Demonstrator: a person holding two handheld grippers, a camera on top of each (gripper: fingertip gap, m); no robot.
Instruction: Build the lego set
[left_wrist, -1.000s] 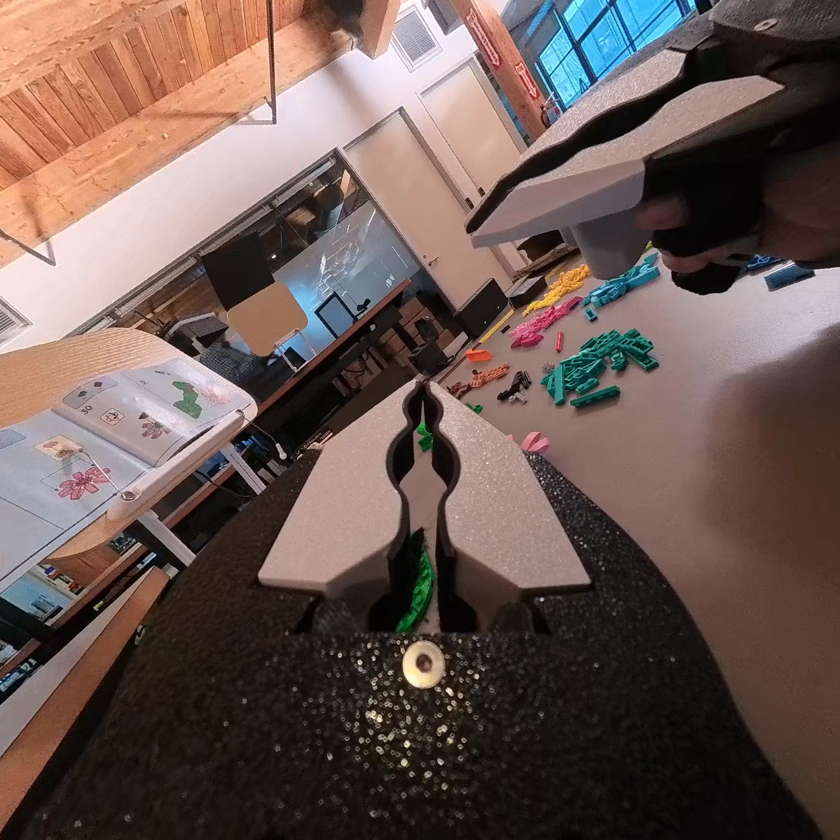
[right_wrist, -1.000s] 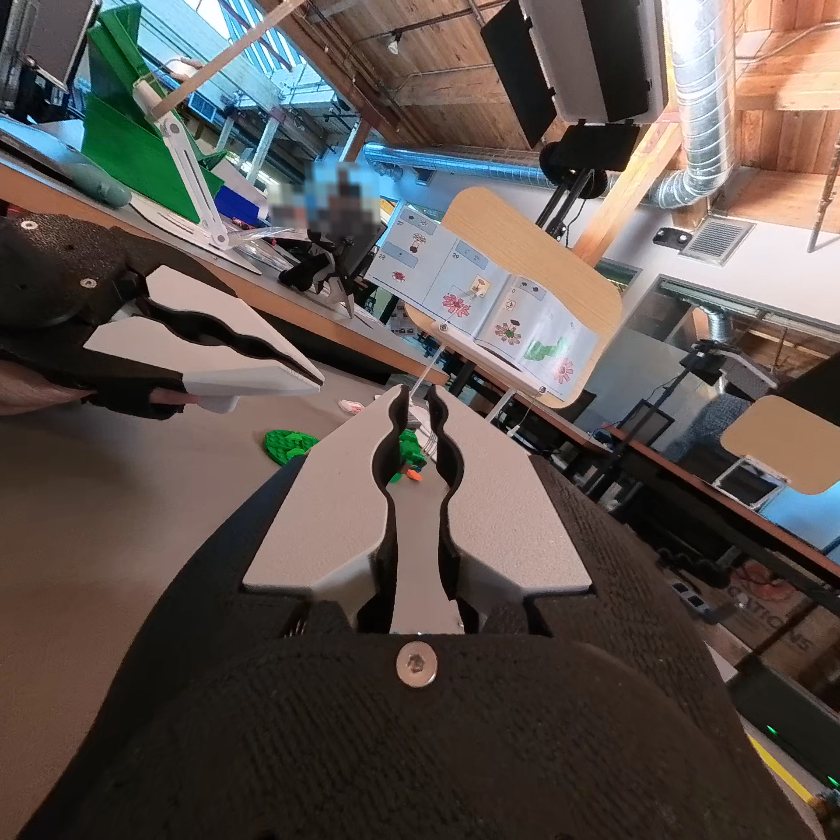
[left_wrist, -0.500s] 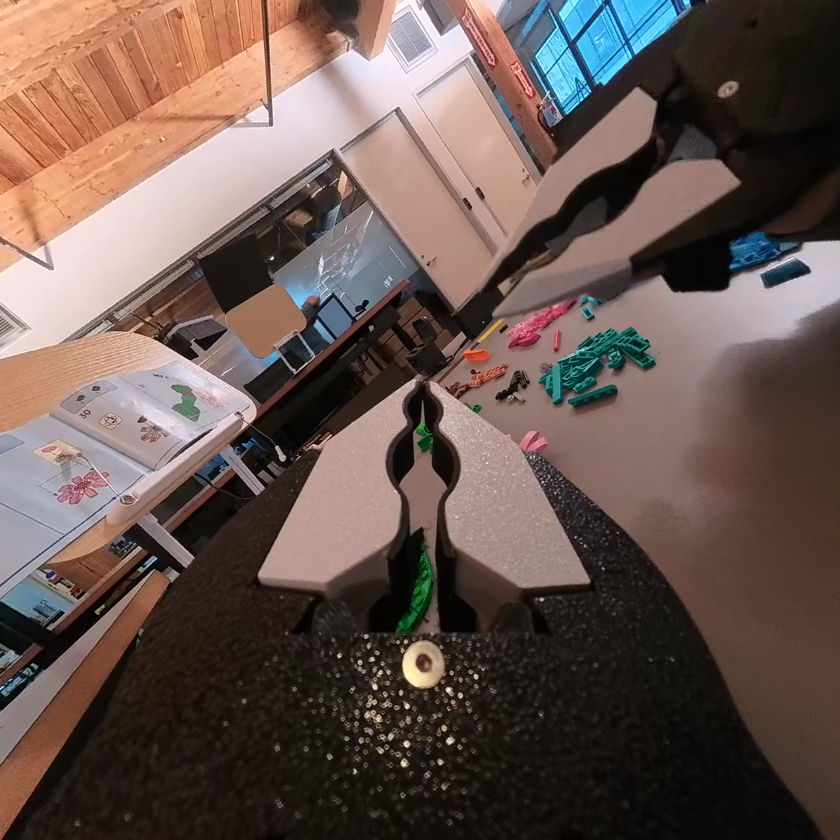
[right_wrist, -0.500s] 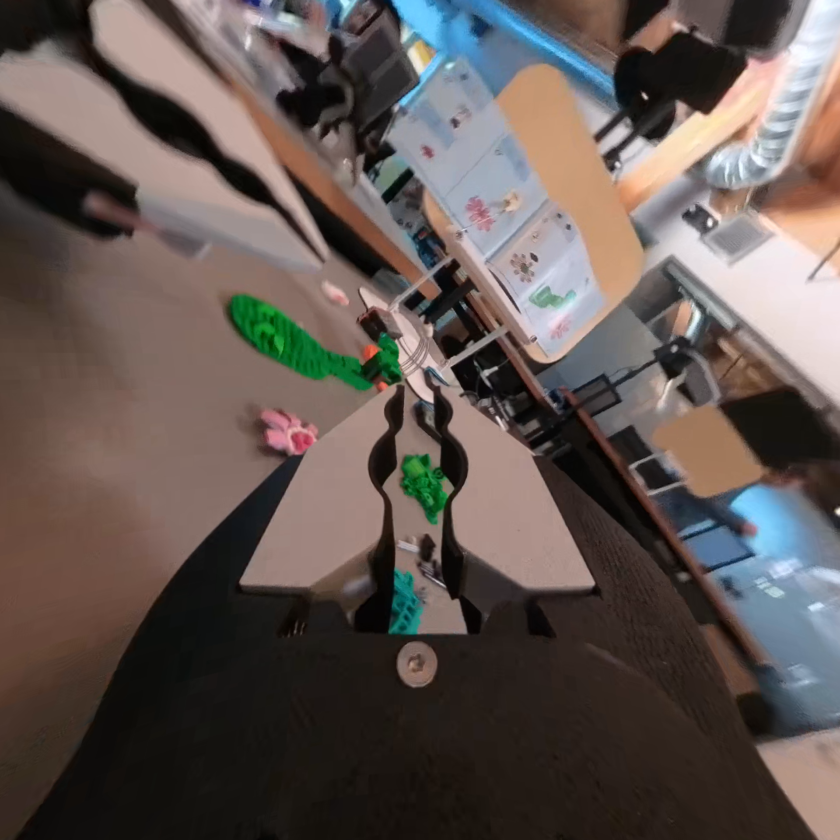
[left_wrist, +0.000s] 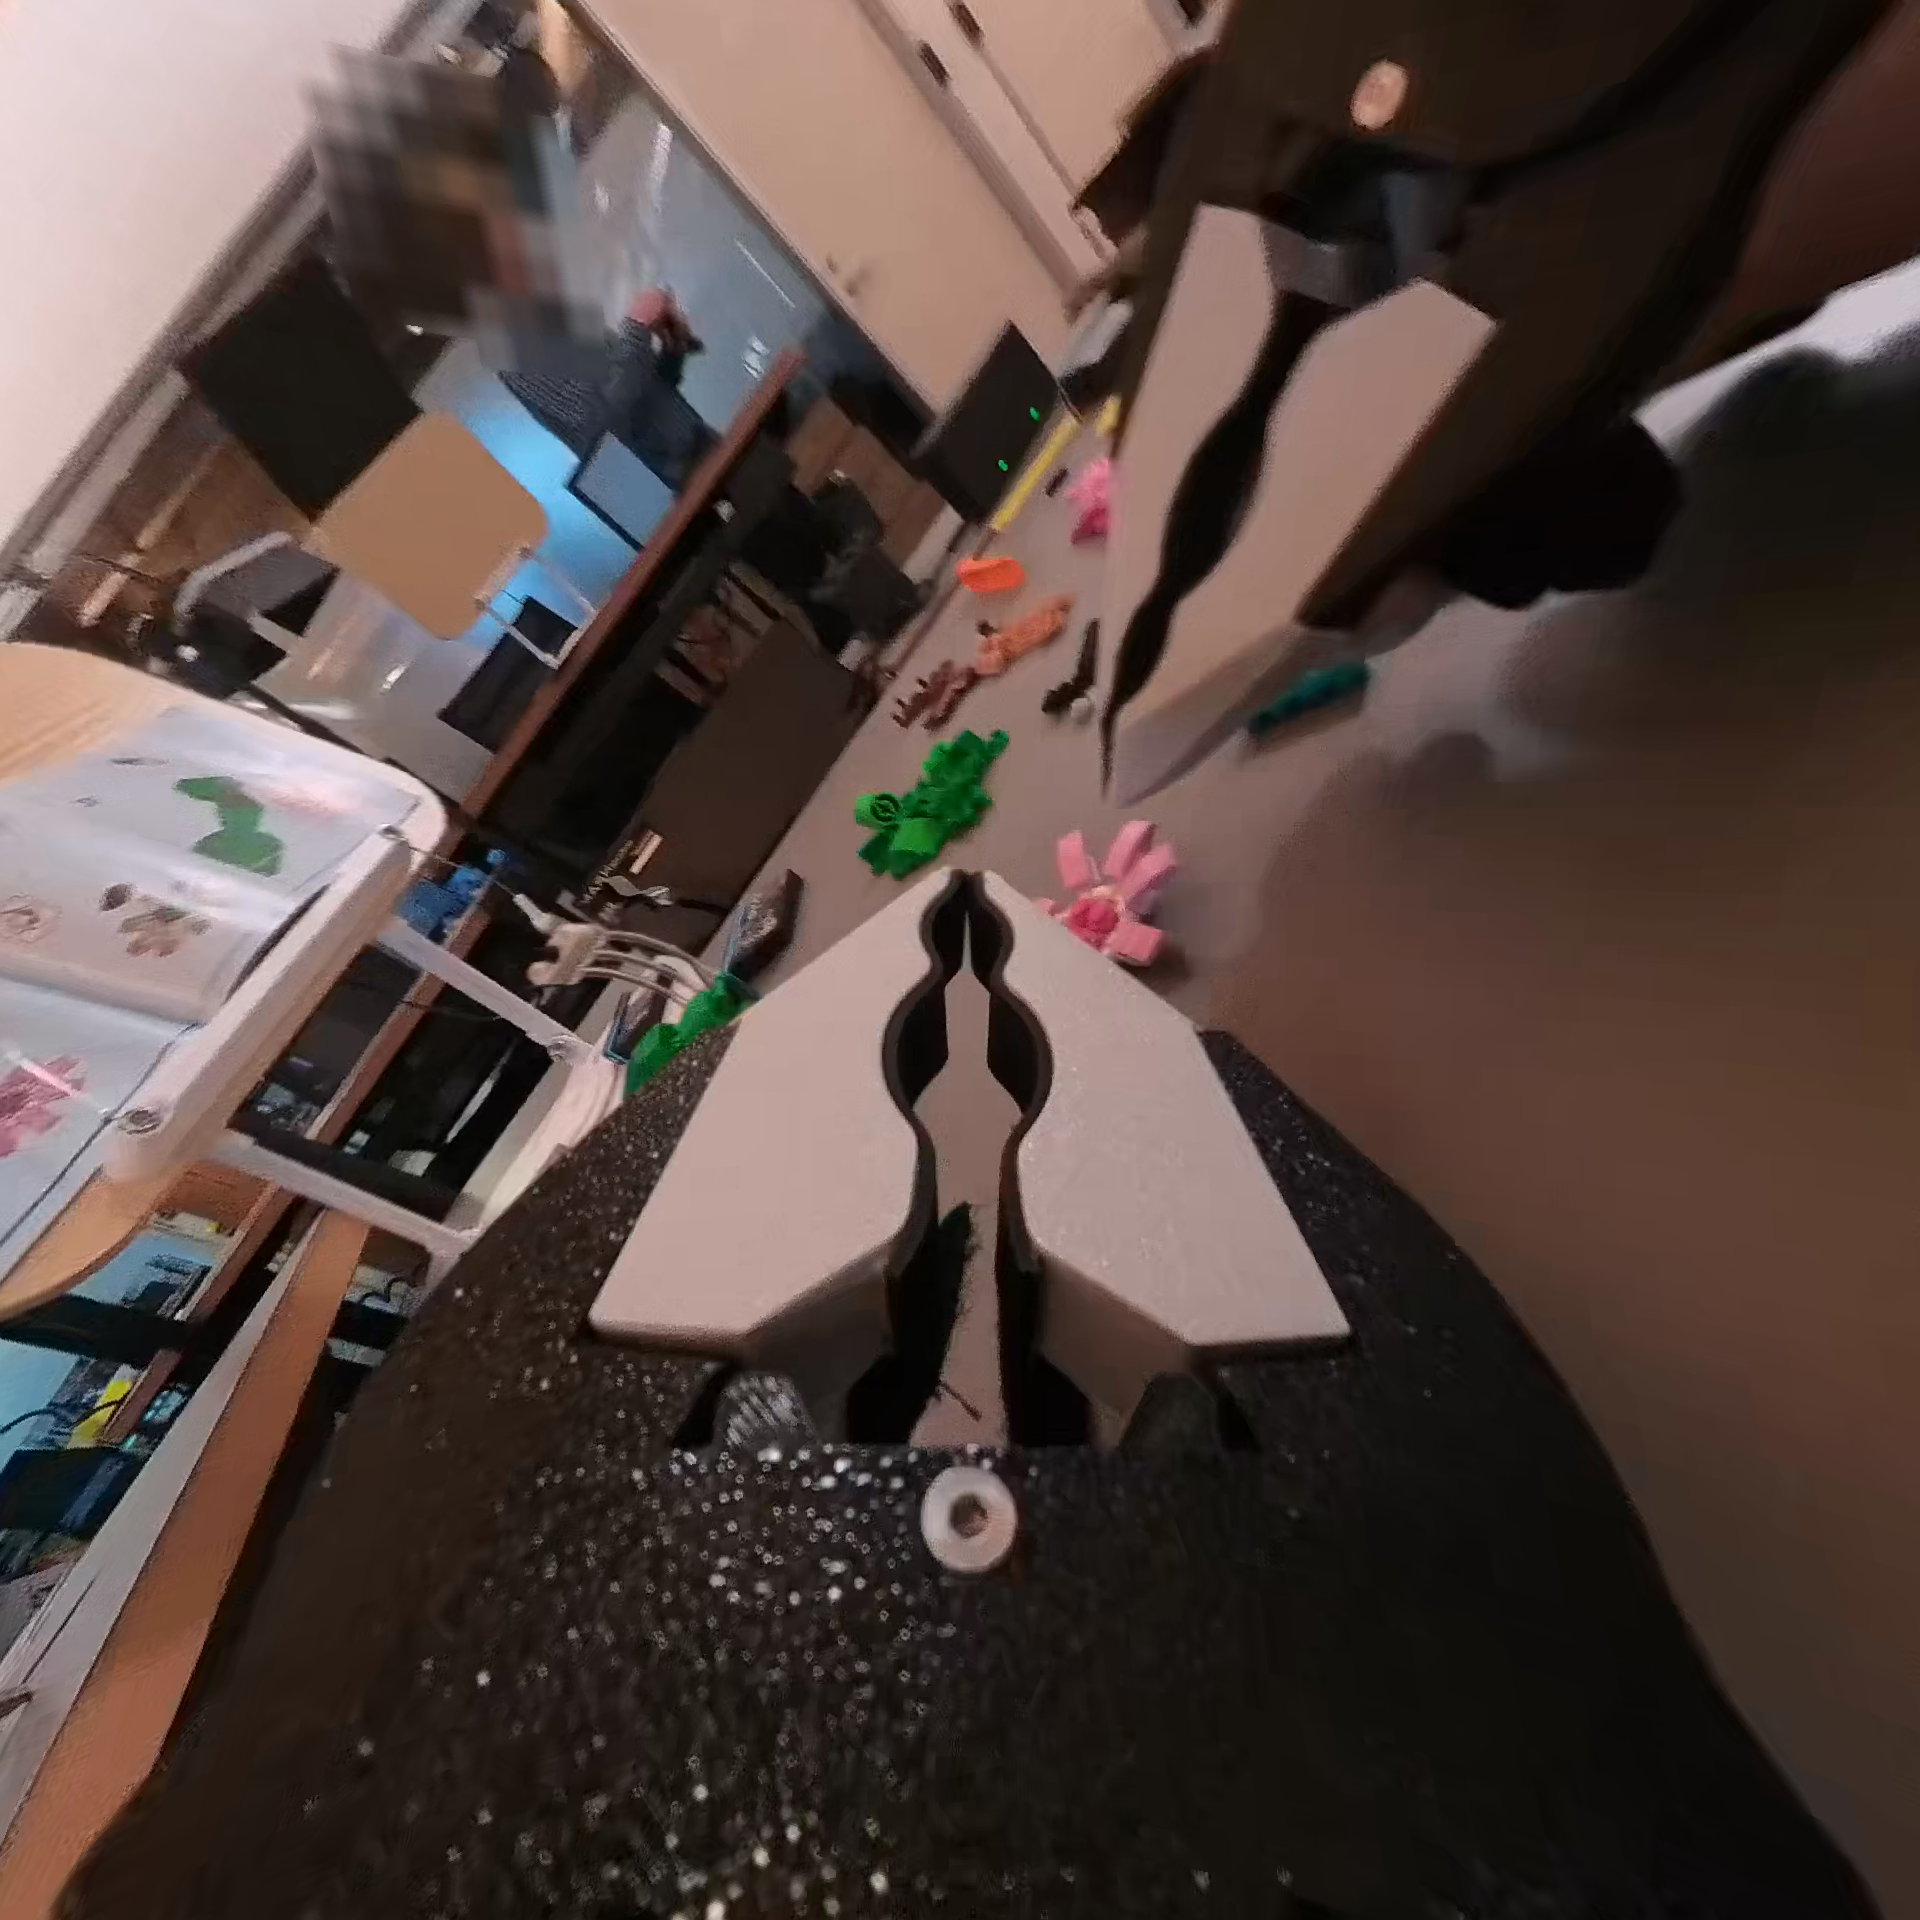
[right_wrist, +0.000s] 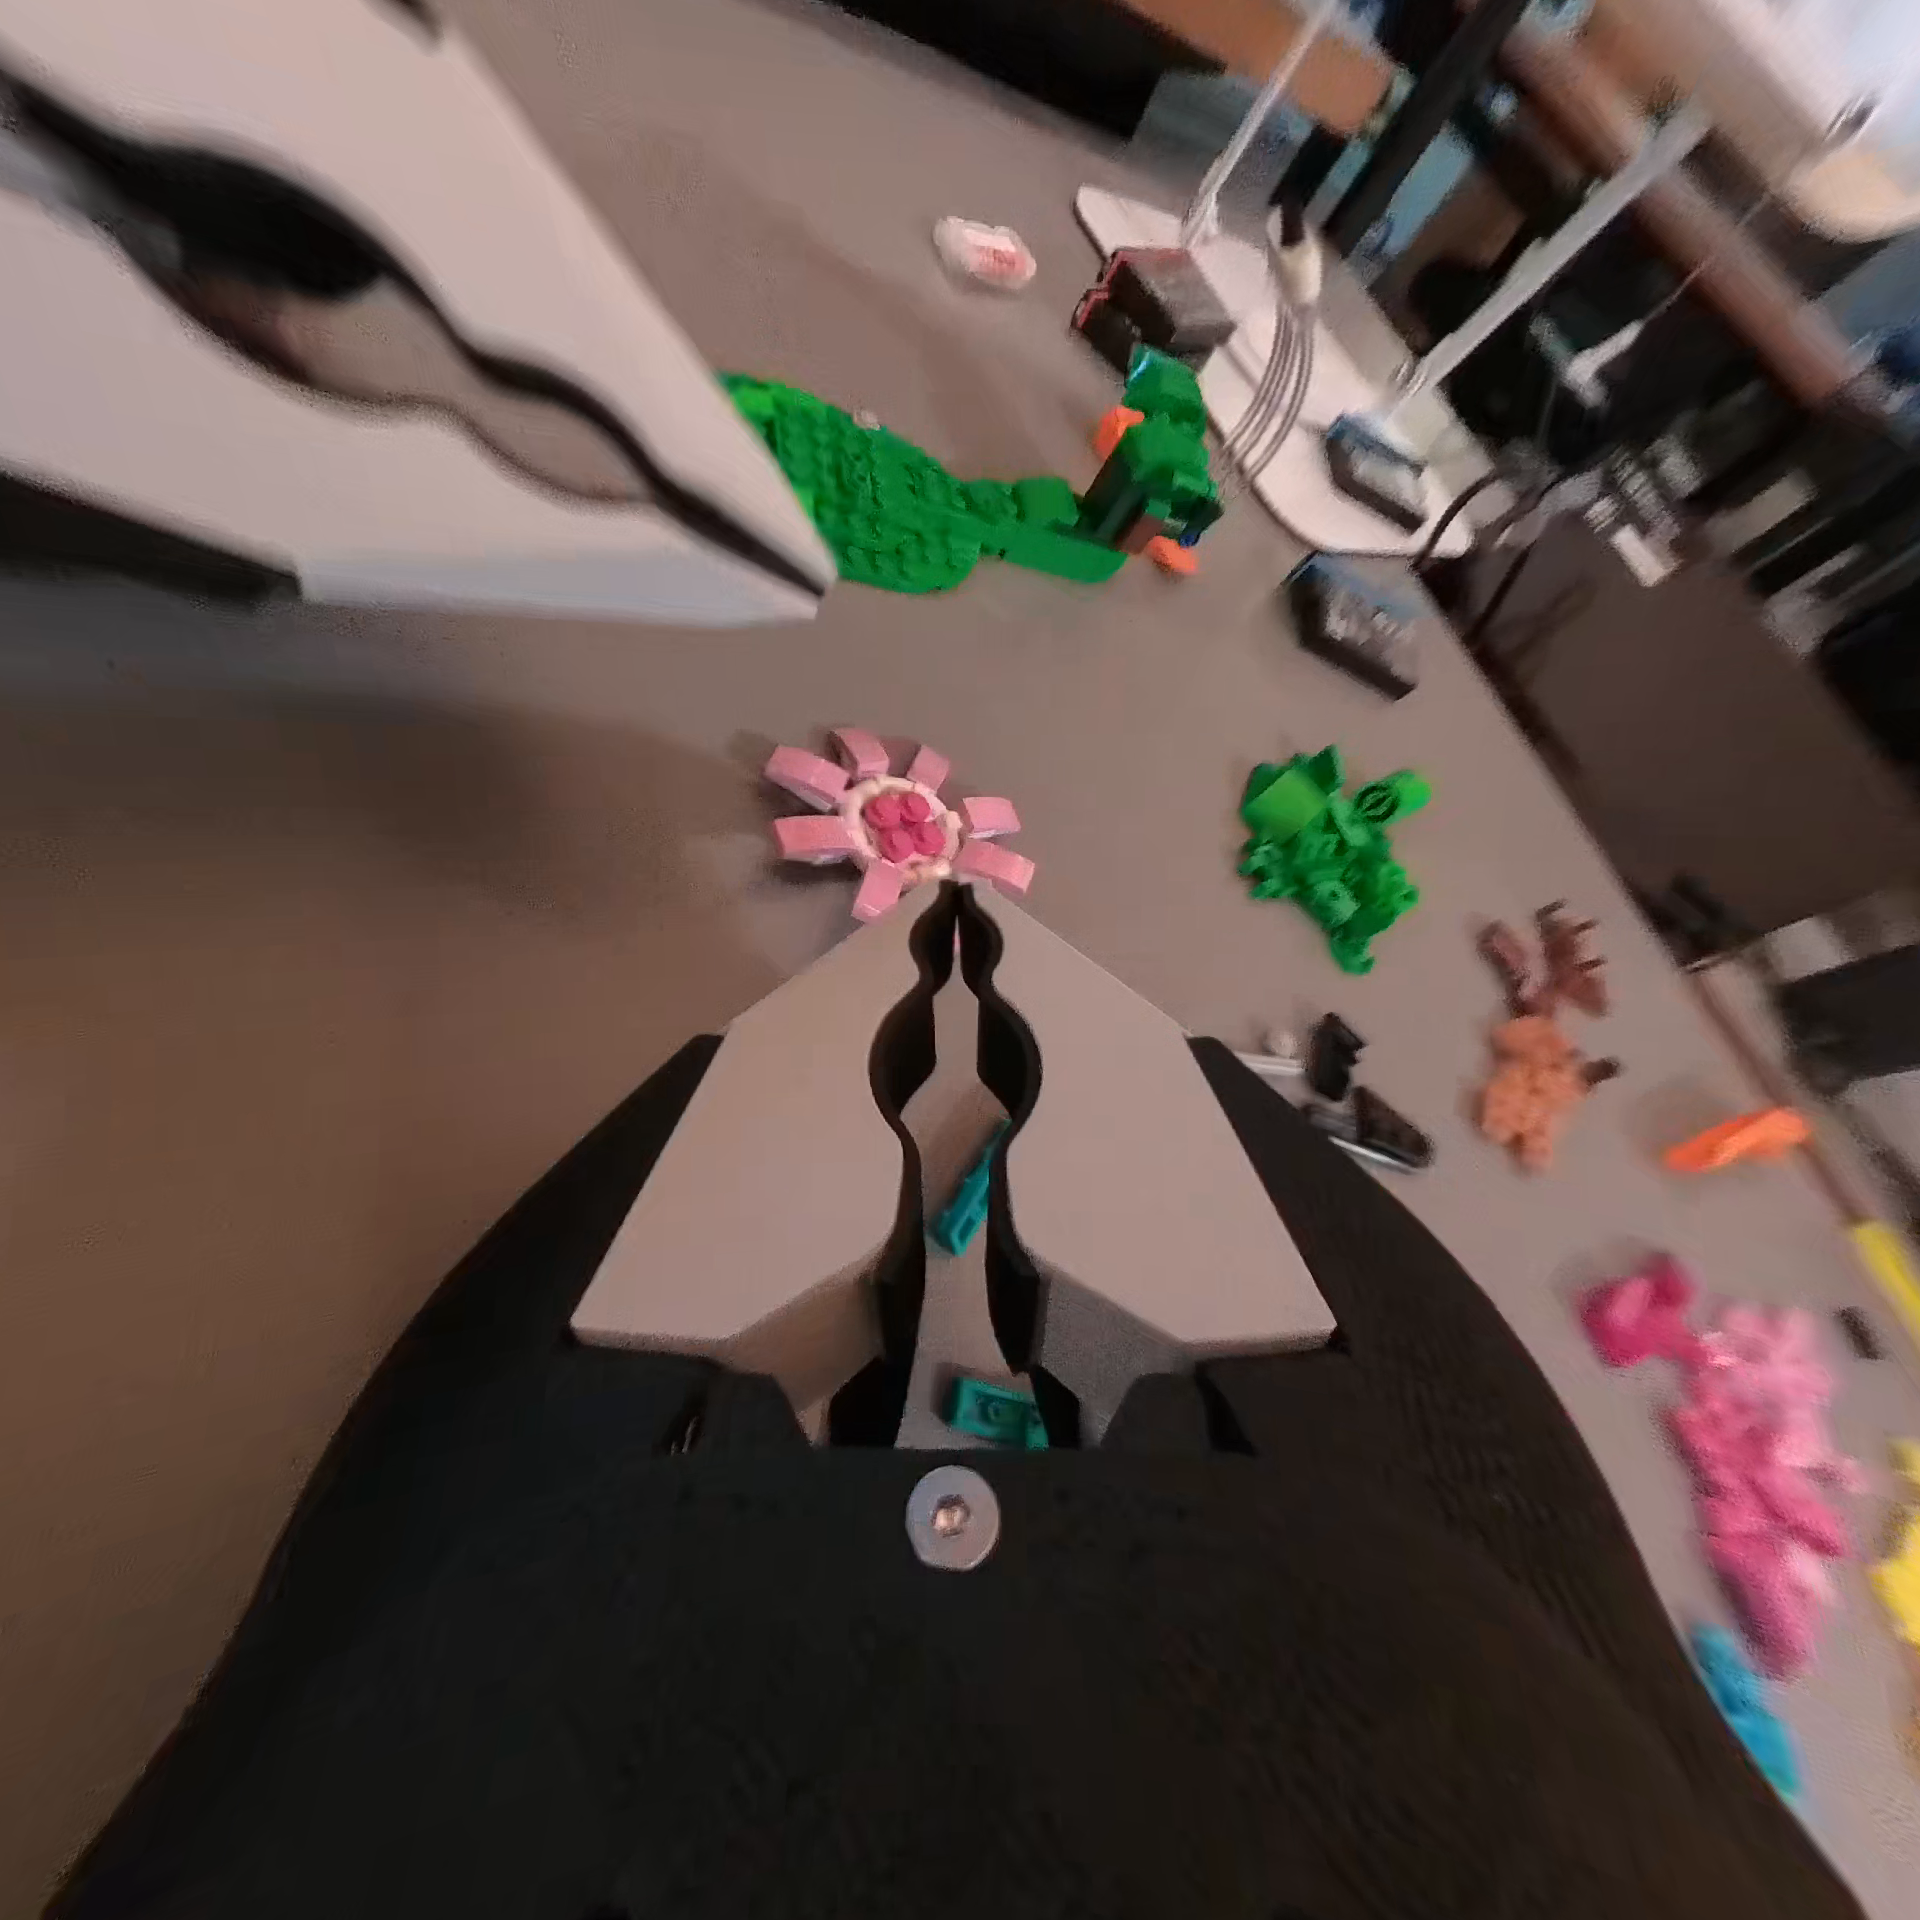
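My right gripper (right_wrist: 956, 899) is shut with nothing visible between its tips, which point at a pink flower (right_wrist: 899, 821) lying flat on the grey table just ahead of them. My left gripper (left_wrist: 961, 883) is shut too, and the same flower (left_wrist: 1117, 899) lies just right of its tips. A green baseplate (right_wrist: 904, 488) with a small green and orange build on its right end lies beyond the flower. The left gripper (right_wrist: 821, 582) hangs over the plate's left end. The right gripper (left_wrist: 1117, 769) shows at the upper right in the left wrist view. Both views are blurred by motion.
Loose pieces lie in piles: bright green (right_wrist: 1330, 852), tan and brown (right_wrist: 1527, 1081), black (right_wrist: 1351, 1091), pink (right_wrist: 1745, 1455), one orange piece (right_wrist: 1745, 1138), and teal pieces (right_wrist: 971, 1195) under my right gripper. The instruction booklet (left_wrist: 156, 862) sits on a stand at the table's far edge. There is about 5 cm between the tips of the two grippers.
Both grippers have tipped down toward the table. The right one swung from facing the booklet to pointing at the pink flower. Both stayed shut.
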